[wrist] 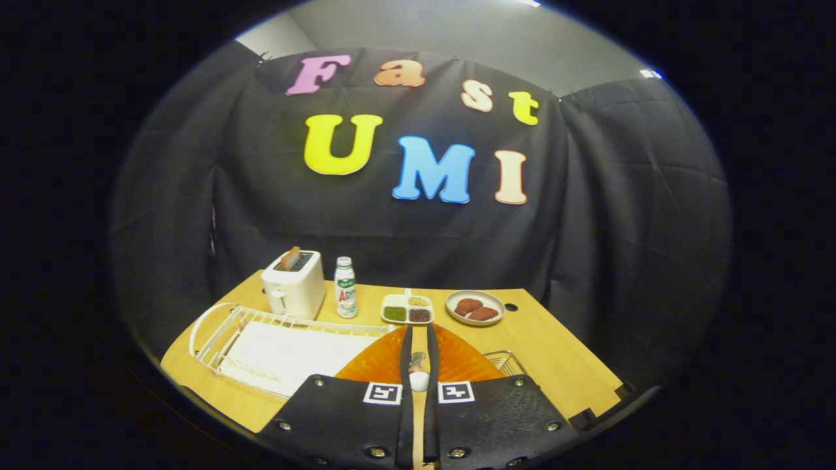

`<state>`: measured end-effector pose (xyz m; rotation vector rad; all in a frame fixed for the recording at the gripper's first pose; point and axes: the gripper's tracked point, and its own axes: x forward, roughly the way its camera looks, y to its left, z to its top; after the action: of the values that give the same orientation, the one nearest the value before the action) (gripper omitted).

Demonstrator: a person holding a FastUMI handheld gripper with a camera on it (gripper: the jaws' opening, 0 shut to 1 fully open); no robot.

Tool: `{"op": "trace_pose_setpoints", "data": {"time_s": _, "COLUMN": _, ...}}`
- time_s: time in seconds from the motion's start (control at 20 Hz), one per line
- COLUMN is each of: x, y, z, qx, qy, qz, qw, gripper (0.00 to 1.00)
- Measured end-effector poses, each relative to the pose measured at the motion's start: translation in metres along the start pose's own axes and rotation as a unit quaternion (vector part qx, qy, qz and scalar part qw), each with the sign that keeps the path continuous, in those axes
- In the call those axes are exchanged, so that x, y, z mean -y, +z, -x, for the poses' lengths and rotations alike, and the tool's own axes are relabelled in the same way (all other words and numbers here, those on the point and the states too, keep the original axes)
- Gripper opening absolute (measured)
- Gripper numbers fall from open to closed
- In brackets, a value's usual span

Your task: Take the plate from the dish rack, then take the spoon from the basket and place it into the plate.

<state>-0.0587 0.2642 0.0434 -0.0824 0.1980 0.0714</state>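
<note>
The tool (418, 339) pinches a spoon (418, 373) between nearly pressed-together fingers, over the orange plate (457, 362) at the surface's (562, 352) near edge. A loose pinch could let the spoon slip or tip sideways onto the wire basket (504, 360) beside the plate.

Open tabletop (555, 352) along the right edge. Blocked at the back edge by toaster (294, 285), bottle (345, 288), divided tray (407, 309), small dish (475, 307); dish rack (215, 333) filling the left side.

Dim booth, lit from ceiling lamps (650, 74) above. Strong fisheye bending at edges. Sharp in middle, soft glare on orange plate (385, 362).
</note>
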Motion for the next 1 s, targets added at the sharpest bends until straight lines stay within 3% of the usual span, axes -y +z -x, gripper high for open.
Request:
{"op": "trace_pose_setpoints", "data": {"time_s": 0.35, "x": -0.066, "y": -0.039, "z": 0.047, "qx": -0.022, "qy": 0.075, "qz": 0.017, "qw": 0.997, "gripper": 0.06}}
{"op": "trace_pose_setpoints", "data": {"time_s": 1.0, "x": -0.104, "y": -0.135, "z": 0.052, "qx": -0.109, "qy": 0.117, "qz": 0.004, "qw": 0.987, "gripper": 0.06}}
